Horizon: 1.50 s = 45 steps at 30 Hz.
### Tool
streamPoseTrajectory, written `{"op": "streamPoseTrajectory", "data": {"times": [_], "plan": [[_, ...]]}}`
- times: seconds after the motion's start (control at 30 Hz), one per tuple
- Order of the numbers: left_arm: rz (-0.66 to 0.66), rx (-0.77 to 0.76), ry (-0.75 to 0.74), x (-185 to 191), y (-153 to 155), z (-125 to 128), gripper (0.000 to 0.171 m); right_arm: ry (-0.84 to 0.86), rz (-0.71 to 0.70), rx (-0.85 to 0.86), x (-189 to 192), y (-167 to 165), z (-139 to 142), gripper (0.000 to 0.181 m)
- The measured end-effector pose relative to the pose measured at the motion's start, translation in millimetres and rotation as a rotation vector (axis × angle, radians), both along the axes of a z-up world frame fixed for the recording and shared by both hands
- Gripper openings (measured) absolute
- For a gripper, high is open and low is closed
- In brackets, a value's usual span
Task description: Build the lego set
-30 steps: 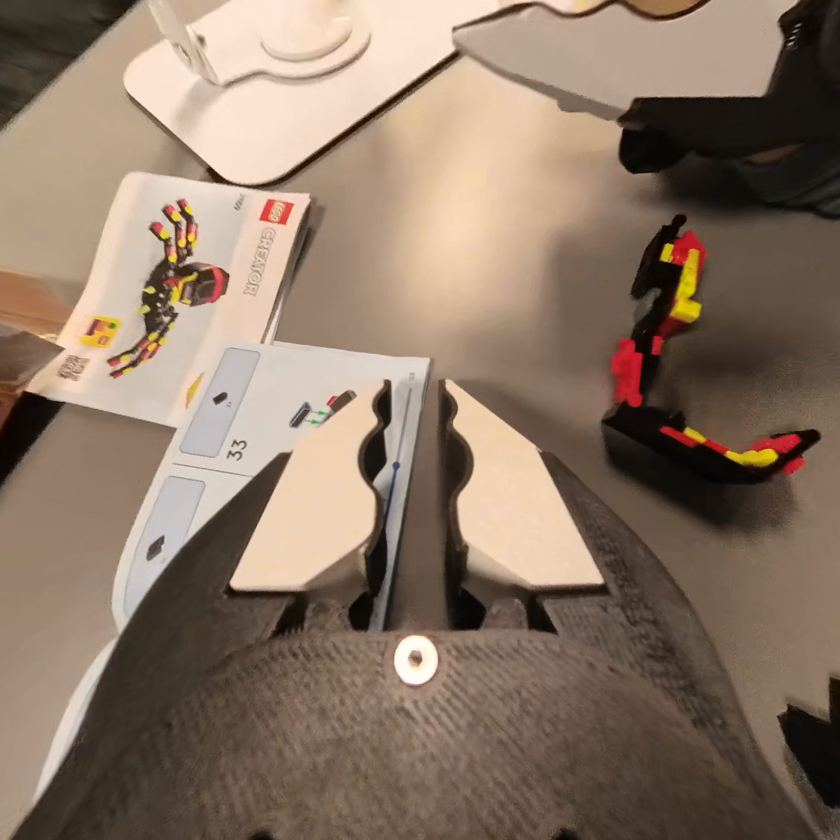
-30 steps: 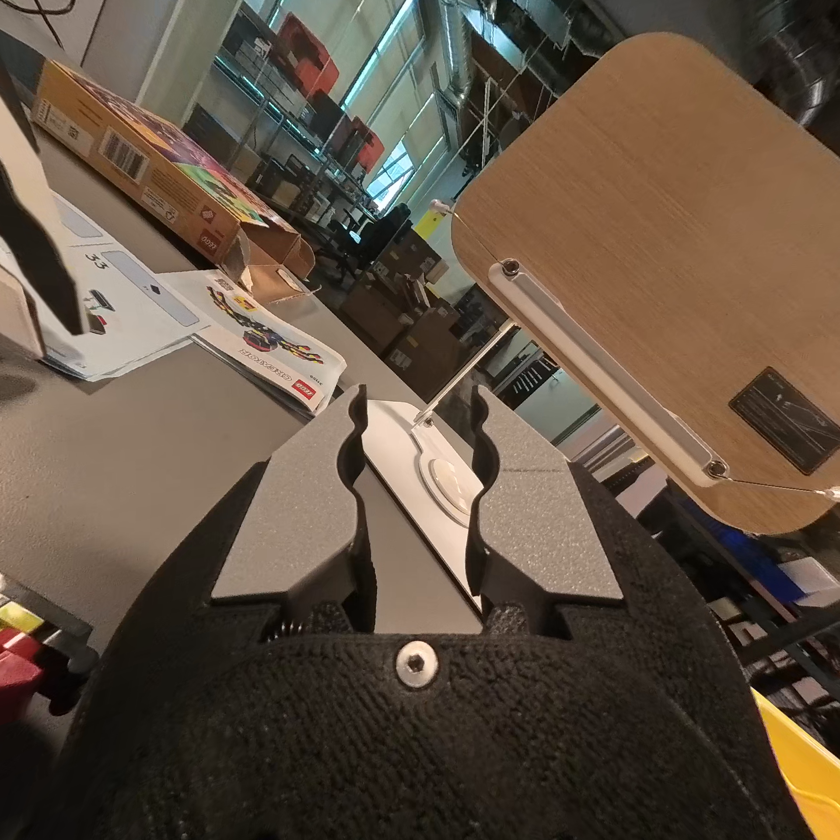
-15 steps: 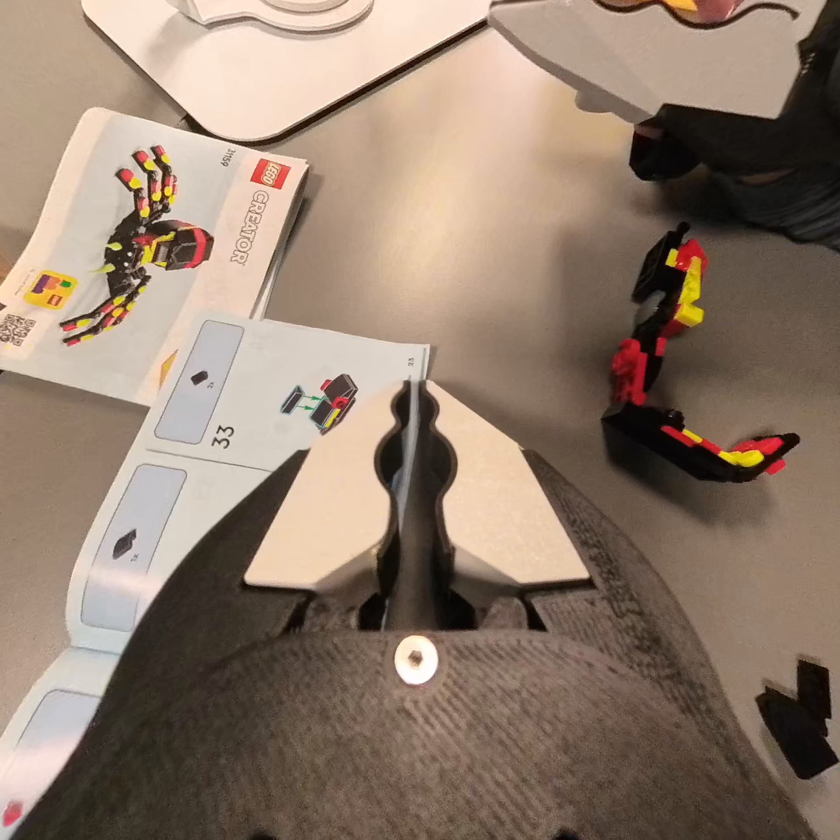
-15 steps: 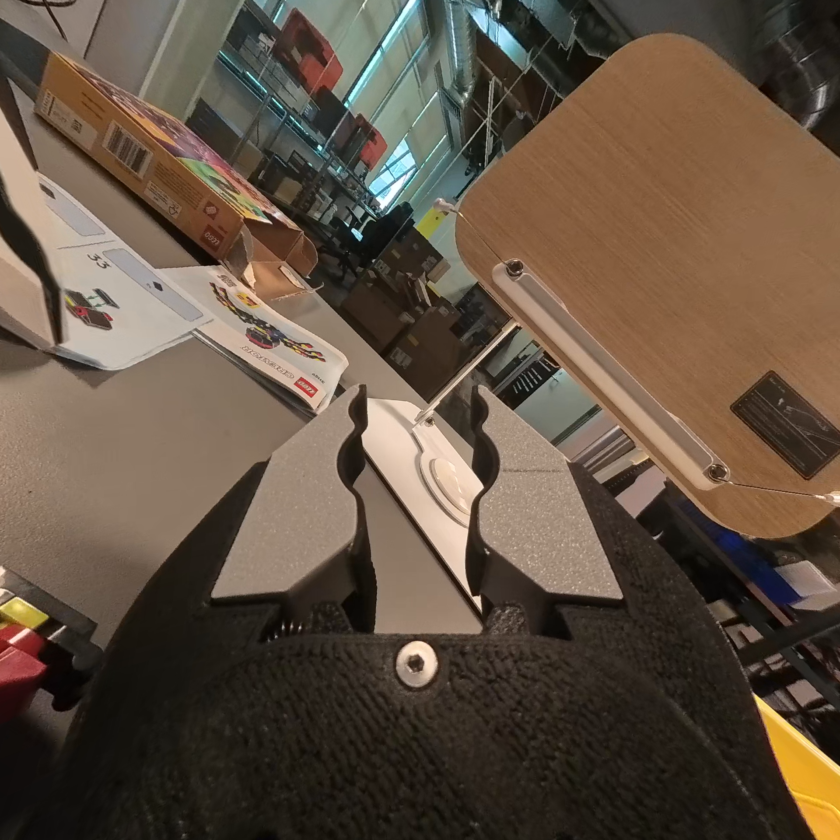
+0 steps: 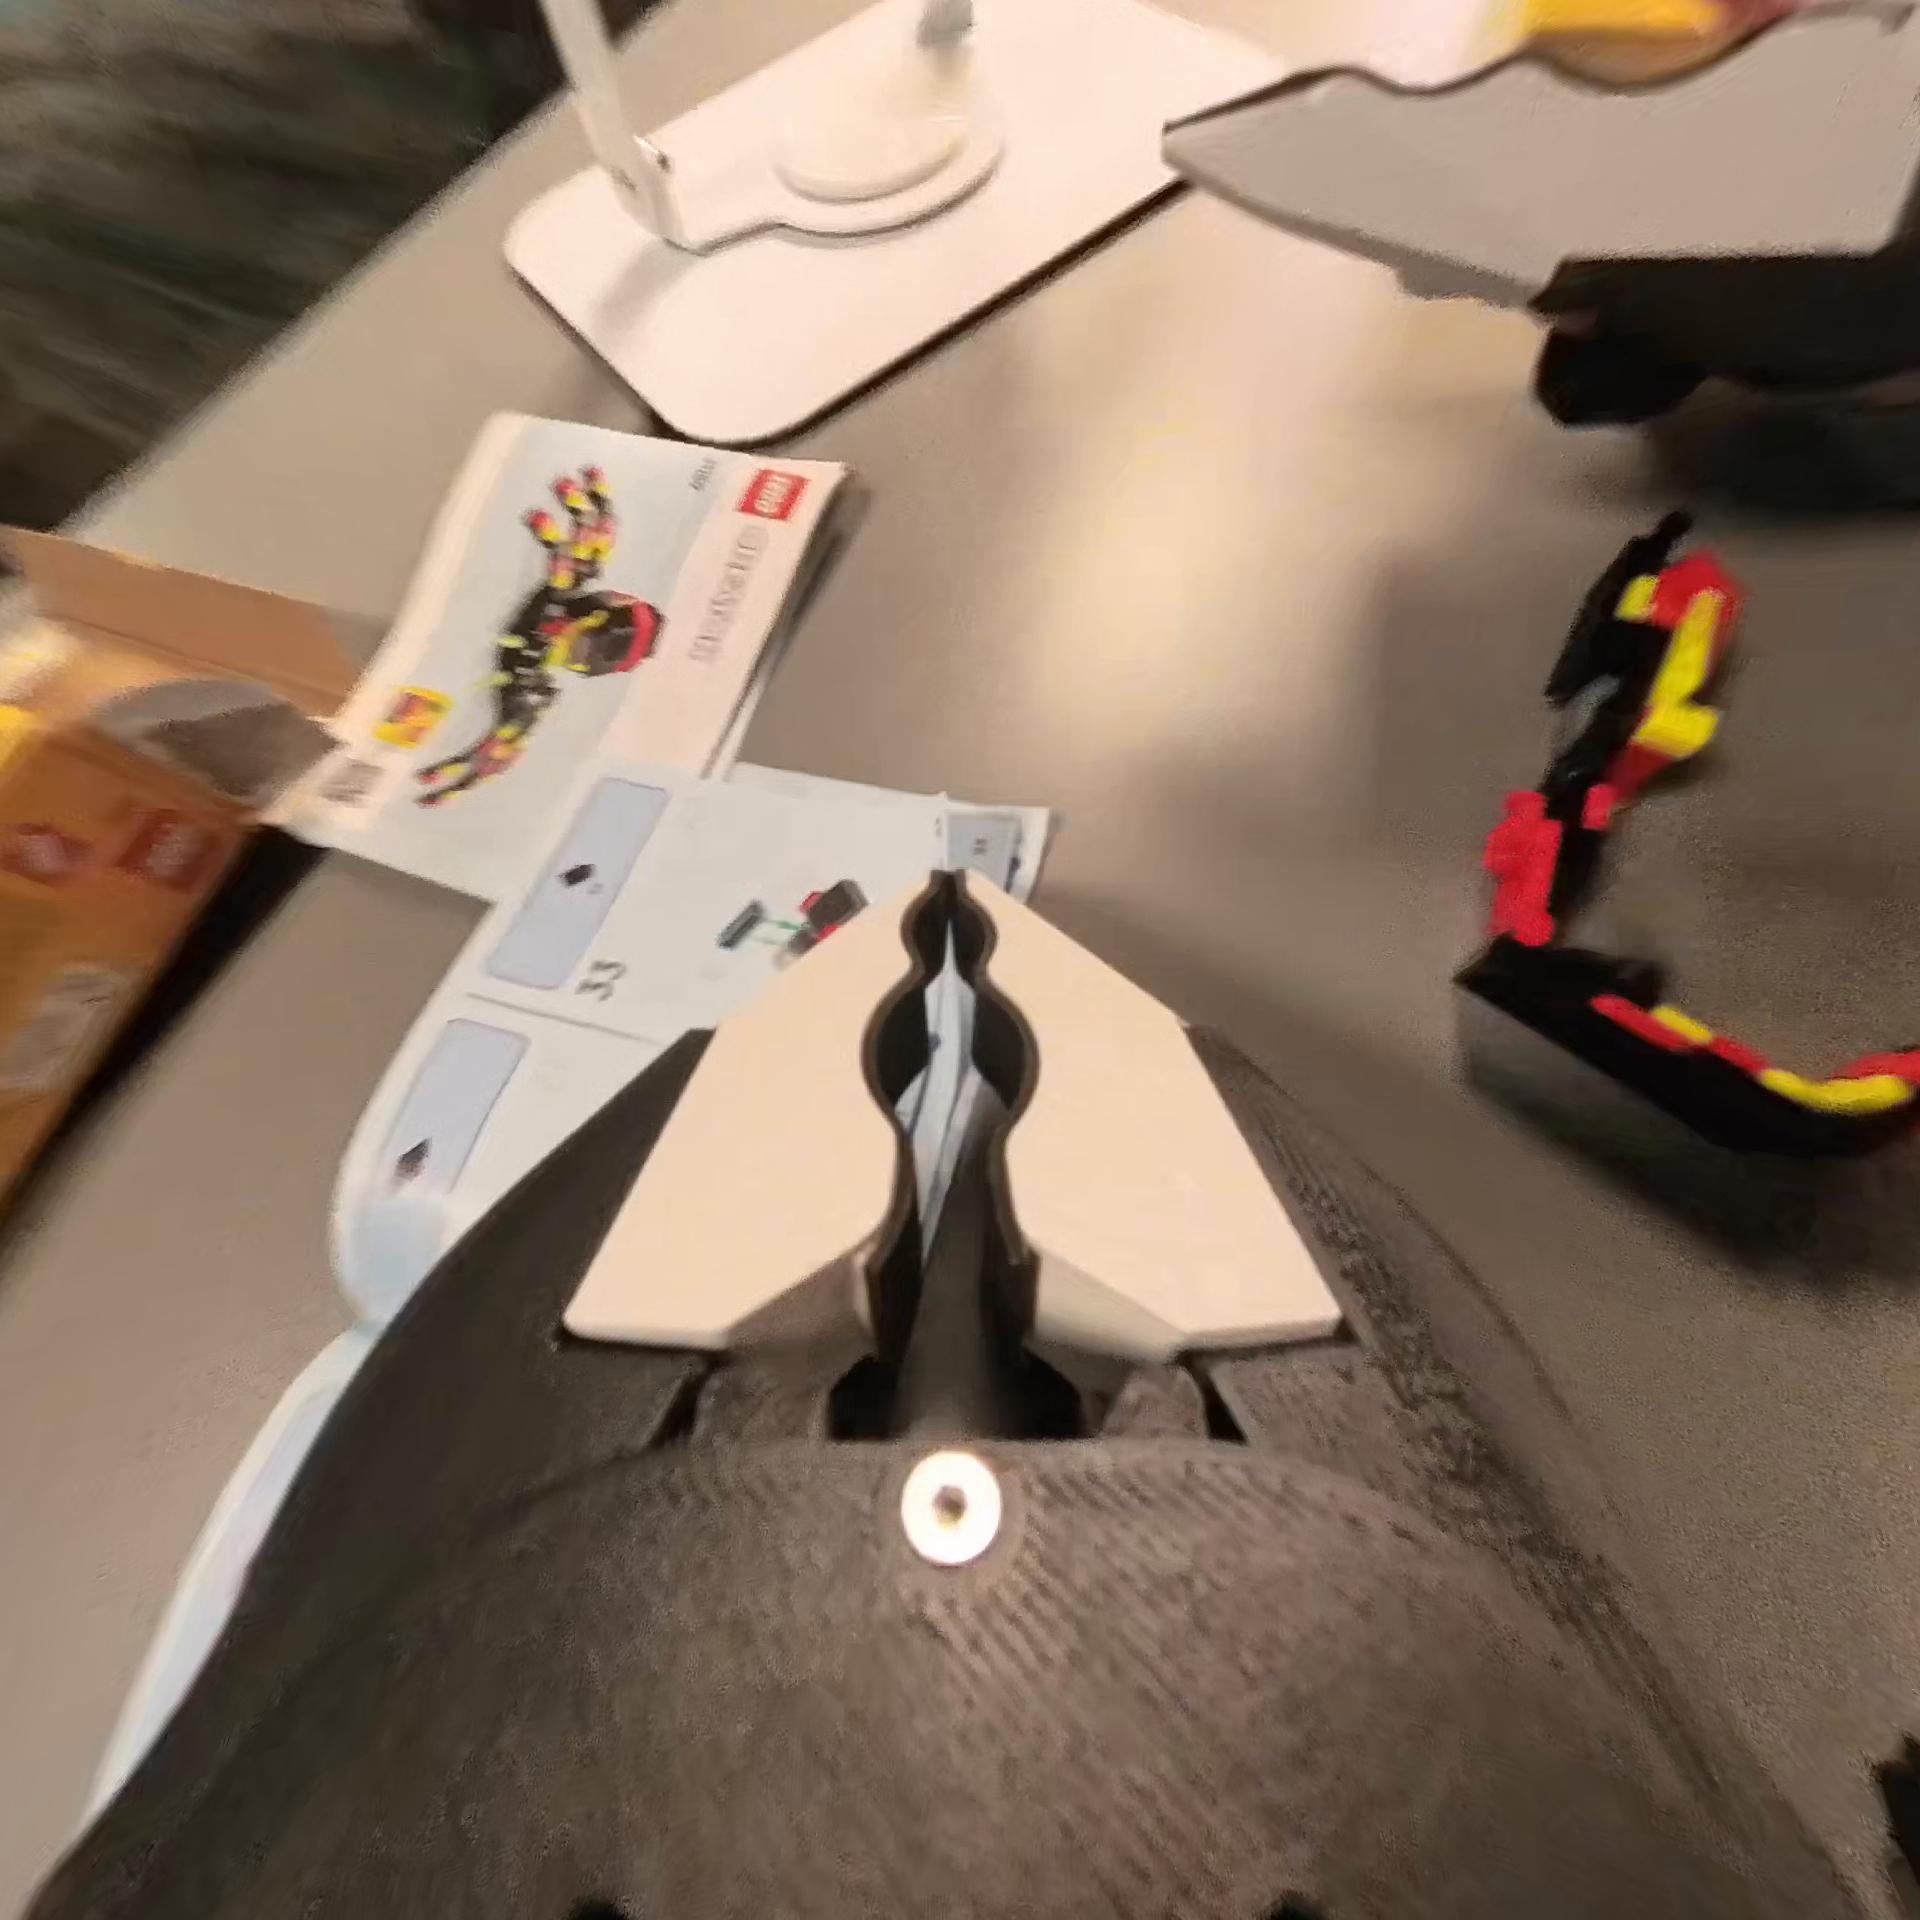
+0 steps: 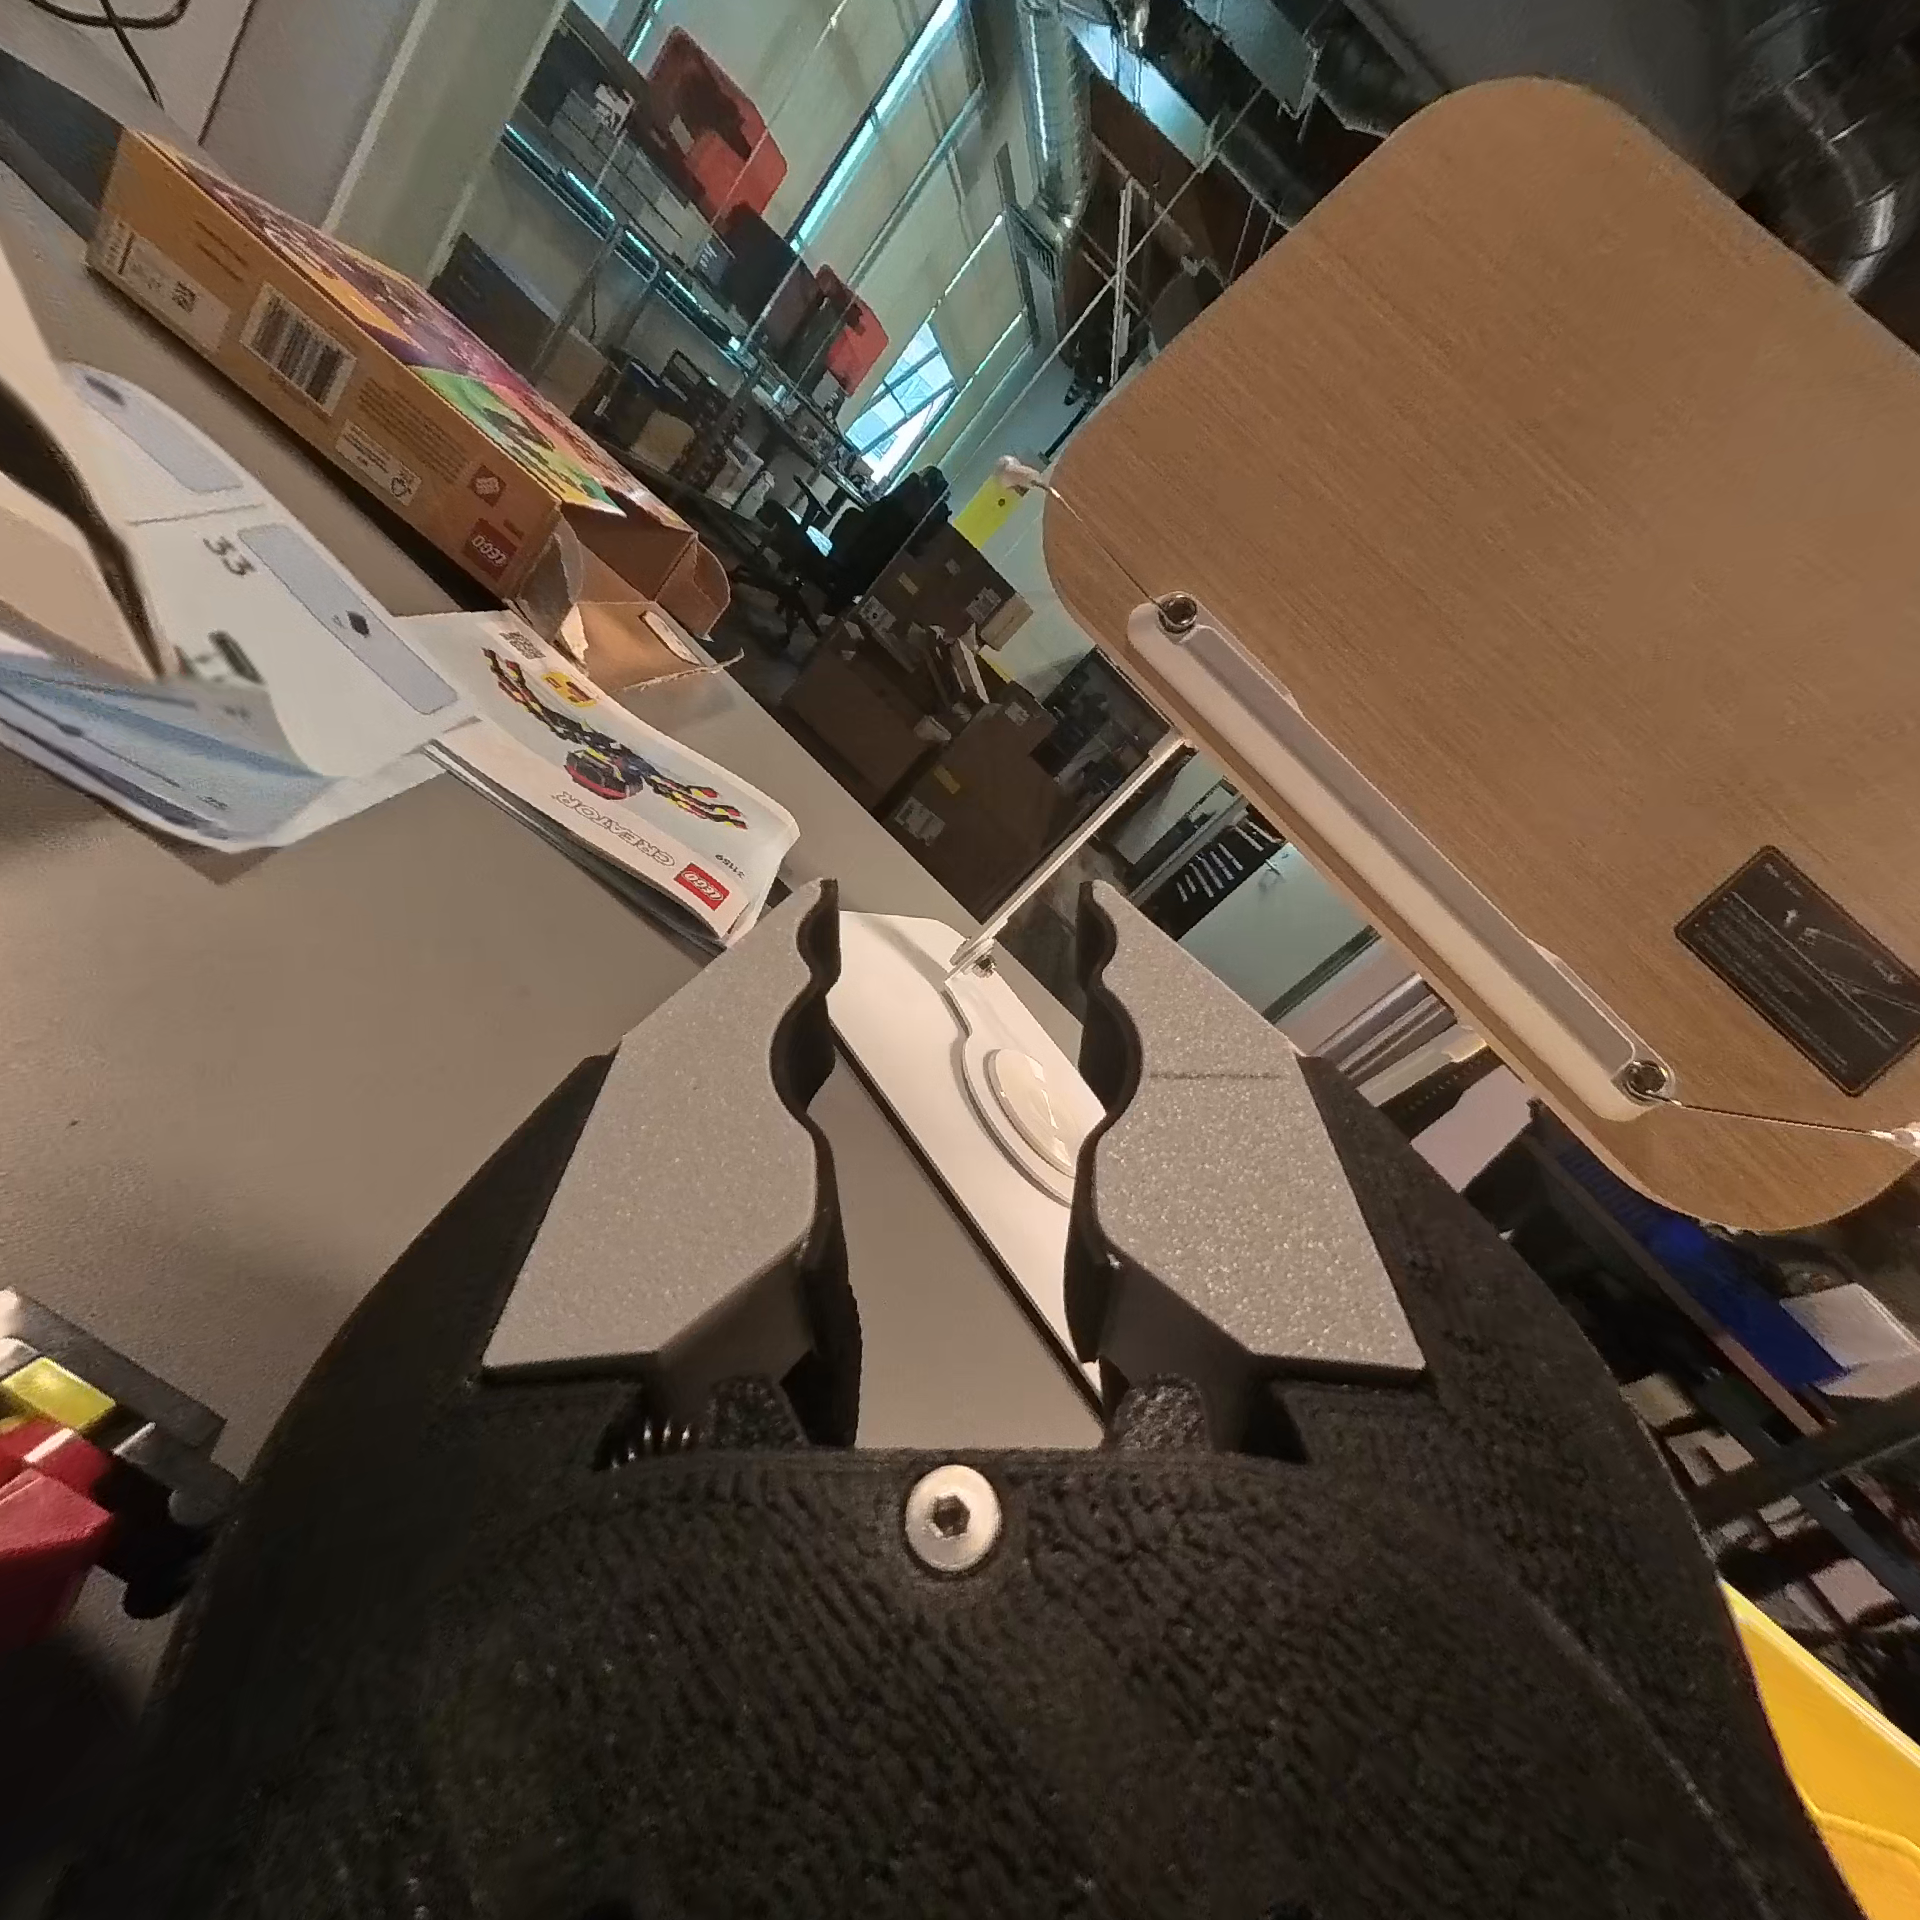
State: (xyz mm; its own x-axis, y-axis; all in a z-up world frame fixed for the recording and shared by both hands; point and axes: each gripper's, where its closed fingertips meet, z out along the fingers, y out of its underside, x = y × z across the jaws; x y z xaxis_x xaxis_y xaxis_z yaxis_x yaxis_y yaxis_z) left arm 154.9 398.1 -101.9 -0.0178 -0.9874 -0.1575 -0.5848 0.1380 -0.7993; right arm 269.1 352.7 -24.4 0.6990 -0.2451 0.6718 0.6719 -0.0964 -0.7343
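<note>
Left wrist view: the left gripper (image 5: pixel 951 883) has its cream jaws pressed together on the edge of a page of the open pale-blue instruction booklet (image 5: pixel 665 914), which lies on the grey table (image 5: pixel 1195 520). This looks like page-turning, so the step in hand is checking the next build stage, not placing a brick. Right of the jaws, well apart, sits the half-built black, red and yellow lego model (image 5: pixel 1621 894). Ahead and left of the jaws lies a second, closed booklet with a spider picture on its cover (image 5: pixel 592 623); farther left is the open orange cardboard lego box (image 5: pixel 94 790), its contents hidden by blur. A white lamp base (image 5: pixel 831 239) stands far ahead.

Right wrist view: the right gripper (image 6: pixel 956 904) has its grey jaws spread, holding nothing. The lifted booklet page (image 6: pixel 197 727) is far left of them, with the box (image 6: pixel 343 364) beyond it, its end flap open. A wooden board (image 6: pixel 1507 582) hangs above right.

Next, the page probably needs carrying over and releasing flat; then the free jaws can fetch a piece.
</note>
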Motion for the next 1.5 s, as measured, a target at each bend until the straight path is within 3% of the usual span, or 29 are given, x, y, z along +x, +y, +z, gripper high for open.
{"op": "streamPoseTrajectory", "data": {"times": [0.13,0.33,0.43,0.57,0.7,0.93,1.03,1.1,1.3,1.5], "plan": [[0.151,0.384,0.077,-19.5,20.1,7.0,0.0,0.011,0.002,0.003,1.0,-0.5,0.3,0.044],[0.377,0.585,0.264,-65.5,55.4,0.9,0.0,0.025,0.006,0.008,1.9,-1.6,0.8,0.044],[0.473,0.559,0.261,-92.1,63.4,2.5,0.0,0.029,0.008,0.008,2.0,-1.5,0.7,0.044],[0.615,0.526,0.13,-126.7,66.9,19.1,0.0,0.028,0.012,0.007,1.4,-1.5,0.7,0.044],[0.775,0.475,0.058,-161.4,74.2,30.8,0.031,0.019,0.013,0.005,0.3,-1.6,0.4,0.044],[0.931,0.25,-0.092,-193.0,76.8,30.3,0.057,-0.004,0.014,-0.002,-1.7,-2.2,0.0,0.044],[0.938,0.238,-0.2,-201.6,69.8,41.3,0.057,-0.012,0.015,-0.002,-2.6,-2.9,0.2,0.044],[0.915,0.286,-0.234,-207.0,64.7,50.2,0.043,-0.018,0.018,-0.003,-3.6,-3.2,0.3,0.044],[0.846,0.335,-0.377,-204.5,55.9,72.0,0.04,-0.029,0.01,0.002,-3.6,-5.6,1.6,0.044],[0.59,0.352,-0.492,-156.6,-6.0,85.4,0.034,-0.023,-0.012,0.015,0.8,-9.6,4.2,0.044]]}}
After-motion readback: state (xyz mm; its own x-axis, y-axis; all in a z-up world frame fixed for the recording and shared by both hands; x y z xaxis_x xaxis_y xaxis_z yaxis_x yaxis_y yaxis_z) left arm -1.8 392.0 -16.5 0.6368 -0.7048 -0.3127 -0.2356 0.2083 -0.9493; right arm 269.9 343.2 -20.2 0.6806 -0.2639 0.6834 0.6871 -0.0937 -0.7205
